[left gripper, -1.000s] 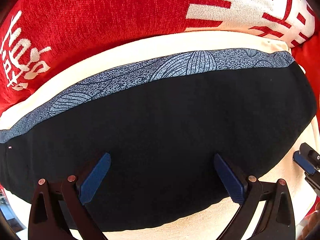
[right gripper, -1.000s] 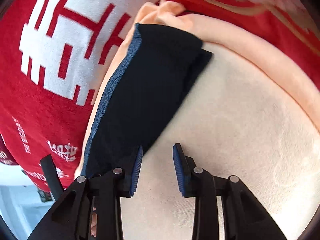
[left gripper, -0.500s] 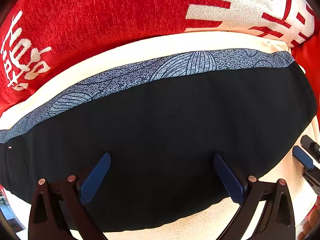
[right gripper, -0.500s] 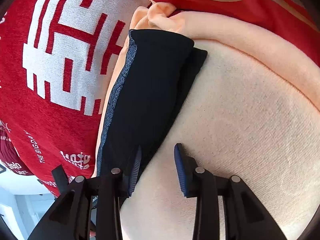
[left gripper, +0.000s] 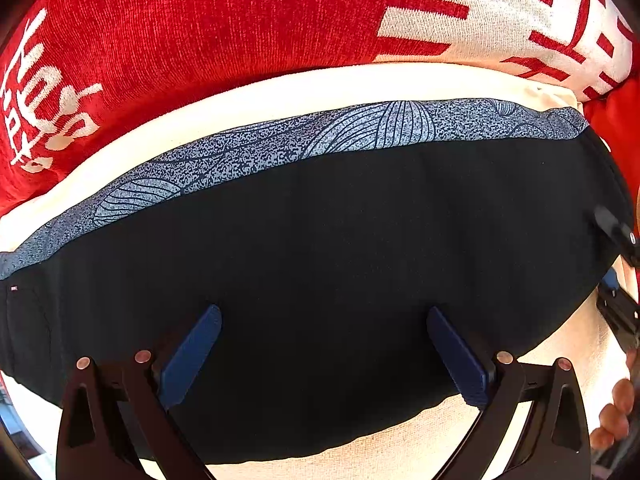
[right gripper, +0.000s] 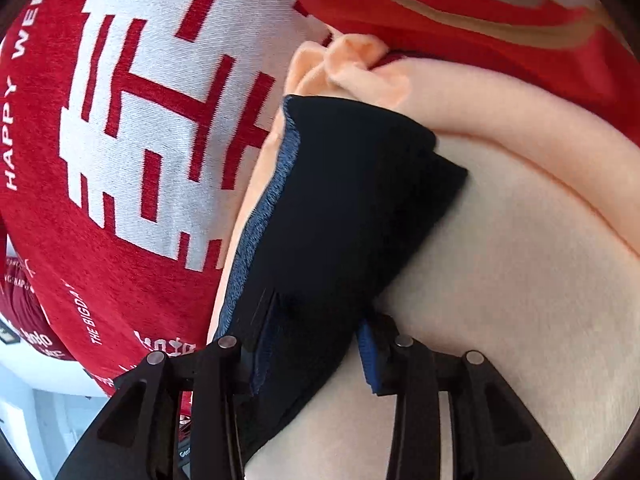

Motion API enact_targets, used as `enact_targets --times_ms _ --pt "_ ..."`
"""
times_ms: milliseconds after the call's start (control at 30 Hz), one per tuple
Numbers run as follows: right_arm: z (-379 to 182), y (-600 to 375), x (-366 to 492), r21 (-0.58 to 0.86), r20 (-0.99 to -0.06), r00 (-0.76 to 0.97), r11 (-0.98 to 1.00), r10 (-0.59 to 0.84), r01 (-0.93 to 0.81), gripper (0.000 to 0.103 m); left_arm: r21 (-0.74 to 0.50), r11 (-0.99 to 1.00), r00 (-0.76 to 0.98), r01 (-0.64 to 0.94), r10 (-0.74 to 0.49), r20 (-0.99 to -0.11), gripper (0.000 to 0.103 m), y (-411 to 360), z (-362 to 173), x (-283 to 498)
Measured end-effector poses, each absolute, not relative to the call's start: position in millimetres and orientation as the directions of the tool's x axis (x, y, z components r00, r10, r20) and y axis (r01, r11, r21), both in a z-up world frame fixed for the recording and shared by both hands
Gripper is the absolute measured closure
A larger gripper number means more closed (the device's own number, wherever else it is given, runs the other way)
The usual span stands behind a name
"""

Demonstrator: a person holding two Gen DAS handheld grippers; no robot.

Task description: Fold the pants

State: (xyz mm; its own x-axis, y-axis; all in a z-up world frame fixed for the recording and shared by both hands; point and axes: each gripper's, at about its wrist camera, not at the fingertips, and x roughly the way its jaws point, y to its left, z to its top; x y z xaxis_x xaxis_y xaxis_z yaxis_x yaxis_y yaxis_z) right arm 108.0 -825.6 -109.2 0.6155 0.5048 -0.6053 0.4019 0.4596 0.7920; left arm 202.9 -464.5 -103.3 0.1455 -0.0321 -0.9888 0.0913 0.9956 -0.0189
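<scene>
Right wrist view has the right tool (right gripper: 316,344) now straddling the near end of the folded black pants (right gripper: 340,208): a second ago both pads sat on bare cream blanket (right gripper: 520,280) beside the hem, and since then the jaws have been opening and the tool has slid over the cloth, so fabric now lies between the pads. Whether they press on it I cannot tell; the gap looks part open, as if setting up a pinch. I'd judge that readies the next fold, lifting this end toward the other. Left wrist view shows what this one cannot: the left tool (left gripper: 324,344) hangs wide open straight over the middle of the pants, holding nothing, unmoved, with the patterned blue waistband (left gripper: 360,132) running along the far edge and the whole length lying flat. Beyond lies the red bedspread (left gripper: 200,40) with white lettering.
</scene>
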Motion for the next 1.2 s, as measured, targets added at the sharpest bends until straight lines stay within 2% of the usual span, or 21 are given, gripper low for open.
enact_targets --times_ms 100,133,167,200,300,433,533,633,833,933,1033,1200 --pt "-114 -828 120 0.804 -0.594 0.597 0.41 0.539 0.43 0.063 -0.023 0.996 0.136 0.089 -0.035 -0.99 0.002 -463 -101 206" --pt "-114 -830 122 0.802 -0.597 0.584 0.396 0.549 0.448 0.077 -0.03 0.997 0.14 0.076 -0.04 -0.989 0.01 -461 -97 207" --pt "-114 -832 122 0.817 -0.575 0.589 0.362 0.569 0.449 0.086 -0.058 0.996 0.155 0.063 -0.067 -0.986 0.028 -458 -90 208" --pt "-111 -833 121 0.825 -0.563 0.595 0.352 0.574 0.441 0.087 -0.088 0.994 0.161 0.059 -0.096 -0.982 0.033 -457 -85 209" --pt "-94 -829 120 0.839 -0.544 0.605 0.382 0.582 0.388 0.088 -0.102 0.994 0.21 0.047 -0.109 -0.972 0.033 -455 -73 211" --pt "-71 -819 118 0.855 -0.515 0.623 0.4 0.588 0.33 0.088 -0.151 0.987 0.184 0.061 -0.16 -0.97 0.032 -467 -93 207" --pt "-53 -805 120 0.843 -0.527 0.612 0.452 0.589 0.291 0.088 -0.041 0.986 0.292 0.161 -0.087 -0.952 0.031 -486 -96 193" --pt "-29 -785 125 0.811 -0.555 0.602 0.534 0.574 0.238 0.088 -0.098 0.985 0.28 0.143 -0.135 -0.95 0.031 -477 -96 197" --pt "13 -734 132 0.728 -0.611 0.57 0.673 0.549 0.131 0.087 -0.131 0.97 0.292 0.203 -0.188 -0.938 0.03 -469 -97 200" --pt "29 -697 134 0.67 -0.644 0.552 0.739 0.53 0.072 0.088 -0.205 0.955 0.268 0.216 -0.259 -0.928 0.03 -452 -92 201" --pt "43 -656 135 0.59 -0.693 0.531 0.807 0.488 0.028 0.087 -0.277 0.947 0.235 0.161 -0.309 -0.922 0.03 -414 -81 199" --pt "41 -580 129 0.433 -0.777 0.488 0.9 0.398 -0.045 0.087 -0.238 0.969 0.274 0.07 -0.248 -0.929 0.028 -316 -58 182"
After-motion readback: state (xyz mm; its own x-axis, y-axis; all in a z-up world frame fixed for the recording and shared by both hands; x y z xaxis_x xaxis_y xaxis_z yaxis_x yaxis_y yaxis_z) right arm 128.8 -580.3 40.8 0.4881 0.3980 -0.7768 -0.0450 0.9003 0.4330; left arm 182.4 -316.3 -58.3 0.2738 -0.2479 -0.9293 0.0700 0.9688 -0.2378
